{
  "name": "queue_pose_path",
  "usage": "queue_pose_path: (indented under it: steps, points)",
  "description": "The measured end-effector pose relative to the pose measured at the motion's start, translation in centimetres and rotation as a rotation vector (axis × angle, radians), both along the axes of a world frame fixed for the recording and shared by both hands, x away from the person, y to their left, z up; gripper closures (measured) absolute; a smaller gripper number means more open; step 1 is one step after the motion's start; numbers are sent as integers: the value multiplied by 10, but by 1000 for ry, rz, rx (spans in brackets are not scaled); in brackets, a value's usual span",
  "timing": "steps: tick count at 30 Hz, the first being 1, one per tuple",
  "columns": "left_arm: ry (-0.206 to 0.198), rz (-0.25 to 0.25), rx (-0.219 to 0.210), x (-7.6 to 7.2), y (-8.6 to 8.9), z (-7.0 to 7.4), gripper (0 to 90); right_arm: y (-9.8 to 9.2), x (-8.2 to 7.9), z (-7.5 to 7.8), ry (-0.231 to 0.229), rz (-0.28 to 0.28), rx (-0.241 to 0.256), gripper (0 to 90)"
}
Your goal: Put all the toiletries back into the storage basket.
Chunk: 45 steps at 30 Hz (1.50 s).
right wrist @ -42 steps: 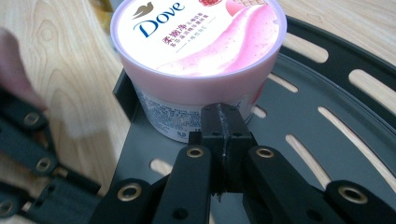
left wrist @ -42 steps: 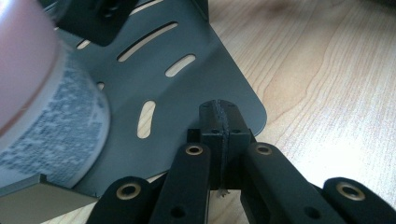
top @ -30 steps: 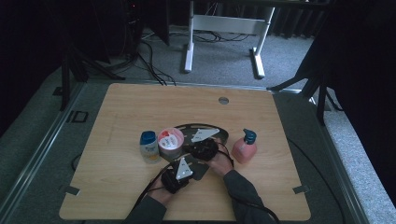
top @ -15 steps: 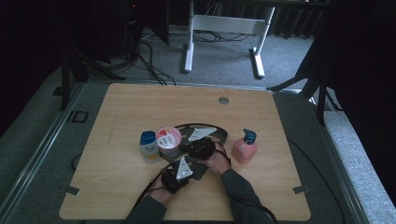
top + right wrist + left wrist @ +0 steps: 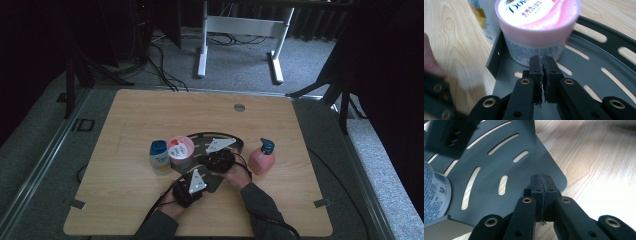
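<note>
Left gripper (image 5: 541, 182) jaws closed, empty, over corner of slotted tray (image 5: 499, 162). Right gripper (image 5: 542, 65) jaws closed, empty; pink-lidded jar (image 5: 537, 22) just ahead.

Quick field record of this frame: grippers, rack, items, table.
left gripper: shut, over the corner of the rack
right gripper: shut, over the rack, facing the jar
rack: dark slotted metal shelf, flat on table
jar: pink lid, standing on rack
blue-capped bottle: beside jar, off rack
pink pump bottle: on table, apart from rack
</note>
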State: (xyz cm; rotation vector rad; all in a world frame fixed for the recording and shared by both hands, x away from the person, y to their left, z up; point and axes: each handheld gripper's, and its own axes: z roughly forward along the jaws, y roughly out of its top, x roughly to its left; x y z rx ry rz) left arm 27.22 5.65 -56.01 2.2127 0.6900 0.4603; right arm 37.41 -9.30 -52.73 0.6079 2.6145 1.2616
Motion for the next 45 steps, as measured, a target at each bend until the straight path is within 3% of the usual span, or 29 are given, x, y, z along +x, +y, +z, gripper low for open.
queue_pose_path:
  steps: [18, 32, 45]
  points:
    - [31, 16, -22, 1, 8, 2, 712, -35, -17, -2, 5, -47, -31, 828]
    - [25, 19, -42, 0, 13, 4, 671, -62, -33, 3, 21, -89, -41, 703]
    - [28, 28, -49, -1, 16, 0, 648, -84, -43, 15, 11, -139, -60, 651]
